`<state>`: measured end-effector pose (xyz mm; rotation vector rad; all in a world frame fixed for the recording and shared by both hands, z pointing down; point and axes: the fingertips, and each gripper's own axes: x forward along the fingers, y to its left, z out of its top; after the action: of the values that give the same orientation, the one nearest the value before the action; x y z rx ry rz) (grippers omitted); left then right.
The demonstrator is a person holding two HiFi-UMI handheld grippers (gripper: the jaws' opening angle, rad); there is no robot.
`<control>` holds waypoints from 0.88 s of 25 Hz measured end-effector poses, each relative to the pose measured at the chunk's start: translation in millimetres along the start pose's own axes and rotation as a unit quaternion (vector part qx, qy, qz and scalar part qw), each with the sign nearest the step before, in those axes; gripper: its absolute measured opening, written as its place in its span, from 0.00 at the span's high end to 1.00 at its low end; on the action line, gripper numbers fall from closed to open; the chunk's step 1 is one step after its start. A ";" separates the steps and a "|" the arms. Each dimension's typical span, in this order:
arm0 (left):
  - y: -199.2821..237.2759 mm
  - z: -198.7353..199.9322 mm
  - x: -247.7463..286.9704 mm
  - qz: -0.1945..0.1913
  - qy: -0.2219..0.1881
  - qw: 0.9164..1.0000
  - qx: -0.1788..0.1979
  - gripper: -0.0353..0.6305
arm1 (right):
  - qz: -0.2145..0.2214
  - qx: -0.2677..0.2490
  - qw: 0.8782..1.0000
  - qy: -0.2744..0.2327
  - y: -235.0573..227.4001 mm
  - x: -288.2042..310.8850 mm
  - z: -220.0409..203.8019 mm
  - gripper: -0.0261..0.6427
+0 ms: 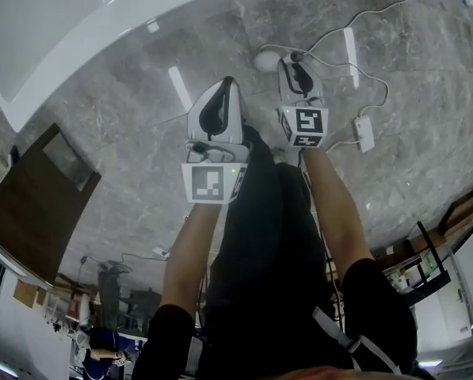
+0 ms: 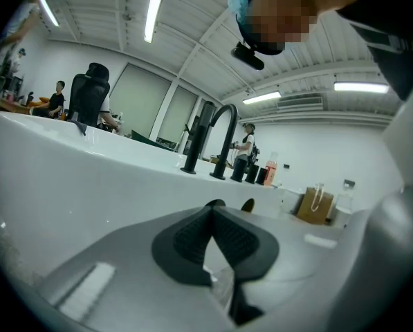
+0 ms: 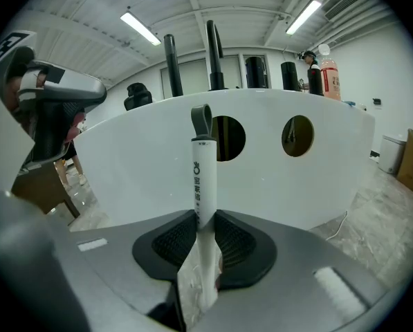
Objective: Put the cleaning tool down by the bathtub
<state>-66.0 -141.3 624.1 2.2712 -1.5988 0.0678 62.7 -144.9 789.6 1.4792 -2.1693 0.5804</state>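
Fingers of your right gripper pinch the cleaning tool by its handle, upright between them, with the bathtub just beyond. Your left gripper is closed, empty. Lowering and releasing remain.

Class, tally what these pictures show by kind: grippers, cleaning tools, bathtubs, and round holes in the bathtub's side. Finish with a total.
grippers: 2 (left gripper, right gripper)
cleaning tool: 1
bathtub: 1
round holes: 2
Total: 6
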 end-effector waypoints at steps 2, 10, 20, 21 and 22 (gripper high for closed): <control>0.0 -1.4 -0.1 0.000 0.001 1.000 -0.001 0.93 | 0.000 0.000 1.000 0.002 -1.0 4.9 -4.9 0.83; 5.1 -2.3 2.2 0.000 -0.003 1.000 -0.004 0.93 | -0.001 0.000 1.000 0.002 -2.5 21.9 -3.2 0.83; 11.3 -2.4 8.6 0.000 -0.001 1.000 -0.009 0.93 | -0.006 0.007 1.000 0.009 -5.3 42.5 -2.9 0.83; 11.7 -2.3 8.7 0.001 -0.001 1.000 -0.010 0.93 | -0.005 0.007 1.000 0.010 -4.9 45.2 -2.1 0.83; 11.8 -2.5 9.0 0.001 -0.001 1.000 -0.010 0.93 | -0.004 0.006 1.000 0.011 -4.8 48.0 -1.2 0.83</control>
<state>-73.2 -152.0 631.8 2.2545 -1.5946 0.0501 51.7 -181.8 818.7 1.4811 -2.1456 0.6058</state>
